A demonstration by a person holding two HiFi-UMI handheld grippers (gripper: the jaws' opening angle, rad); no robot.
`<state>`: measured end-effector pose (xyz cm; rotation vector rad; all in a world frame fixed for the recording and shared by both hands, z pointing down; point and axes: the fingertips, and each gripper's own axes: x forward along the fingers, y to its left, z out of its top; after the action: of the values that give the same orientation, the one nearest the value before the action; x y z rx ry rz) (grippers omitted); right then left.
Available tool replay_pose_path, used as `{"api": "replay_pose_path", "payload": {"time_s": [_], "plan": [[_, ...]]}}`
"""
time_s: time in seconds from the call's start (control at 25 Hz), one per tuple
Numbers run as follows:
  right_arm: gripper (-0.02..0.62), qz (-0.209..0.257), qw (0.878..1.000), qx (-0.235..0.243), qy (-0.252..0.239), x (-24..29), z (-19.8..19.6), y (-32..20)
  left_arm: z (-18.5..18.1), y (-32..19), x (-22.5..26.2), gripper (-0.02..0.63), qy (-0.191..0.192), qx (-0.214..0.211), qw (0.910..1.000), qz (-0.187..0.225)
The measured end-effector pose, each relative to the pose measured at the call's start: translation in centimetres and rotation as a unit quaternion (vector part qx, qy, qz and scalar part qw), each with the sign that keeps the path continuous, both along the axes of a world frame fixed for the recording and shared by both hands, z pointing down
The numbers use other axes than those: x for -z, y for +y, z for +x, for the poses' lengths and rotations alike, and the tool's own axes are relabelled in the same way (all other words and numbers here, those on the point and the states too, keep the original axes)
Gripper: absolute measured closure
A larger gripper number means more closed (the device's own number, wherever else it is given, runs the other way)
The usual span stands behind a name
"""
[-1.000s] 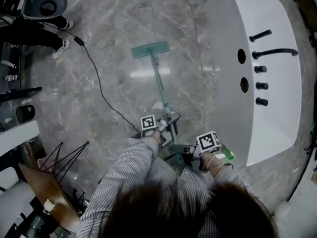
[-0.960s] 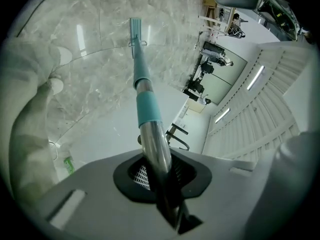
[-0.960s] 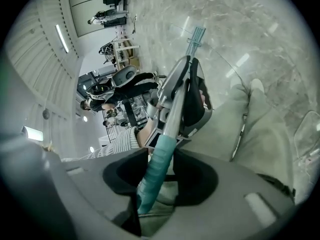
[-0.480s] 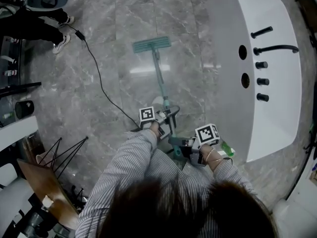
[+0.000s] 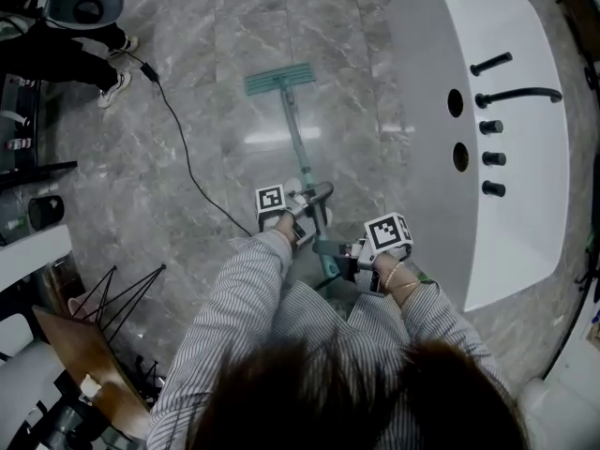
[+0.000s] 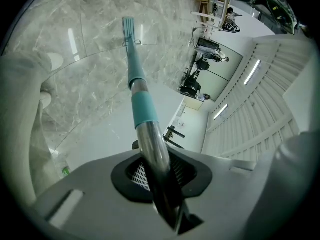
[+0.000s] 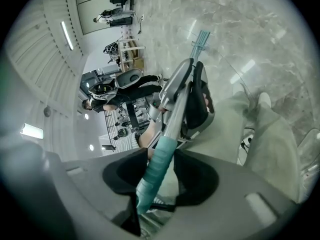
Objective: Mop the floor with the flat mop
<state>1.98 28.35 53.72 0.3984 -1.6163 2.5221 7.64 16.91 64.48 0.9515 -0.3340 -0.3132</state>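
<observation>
The flat mop has a teal head (image 5: 279, 79) lying flat on the grey marble floor ahead of me. Its pole (image 5: 298, 148) slants back toward my body. My left gripper (image 5: 307, 210) is shut on the metal part of the pole (image 6: 152, 154), higher up the pole than the teal sleeve (image 6: 142, 106). My right gripper (image 5: 339, 251) is shut on the ribbed teal handle end (image 7: 156, 171), close to my body. In the right gripper view the left gripper (image 7: 192, 101) sits further along the pole, and the mop head (image 7: 201, 38) shows far off. The mop head (image 6: 128, 26) also appears in the left gripper view.
A white basin counter (image 5: 525, 186) with black taps (image 5: 517, 97) fills the right side. A black cable (image 5: 183, 148) runs across the floor at left. A person's legs and shoes (image 5: 70, 59) stand at top left. Thin black stand legs (image 5: 122, 293) are at lower left.
Both grippers have moved forward along the floor, up in the head view, and the mop head has slid away from me and slightly left.
</observation>
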Motion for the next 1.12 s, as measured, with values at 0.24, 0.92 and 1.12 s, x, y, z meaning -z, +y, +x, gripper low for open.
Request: {"api": "replay_pose_path", "payload": {"time_s": [0.24, 0.92, 1.12], "plan": [[0.431, -0.006, 0.999, -0.043, 0.01, 0.2, -1.5, -7.6, -1.6, -7.7, 0.2, 0.541, 0.012, 0.008, 0.9998, 0.01], [0.44, 0.011, 0.993, -0.116, 0.03, -3.3, -9.6, -41.4, -9.0, -41.0, -2.4, 0.54, -0.01, -0.042, 0.9986, 0.031], [0.44, 0.002, 0.978, -0.204, 0.035, -3.3, -9.1, -48.4, -9.1, -48.0, -2.2, 0.54, -0.009, -0.028, 0.9979, 0.057]]}}
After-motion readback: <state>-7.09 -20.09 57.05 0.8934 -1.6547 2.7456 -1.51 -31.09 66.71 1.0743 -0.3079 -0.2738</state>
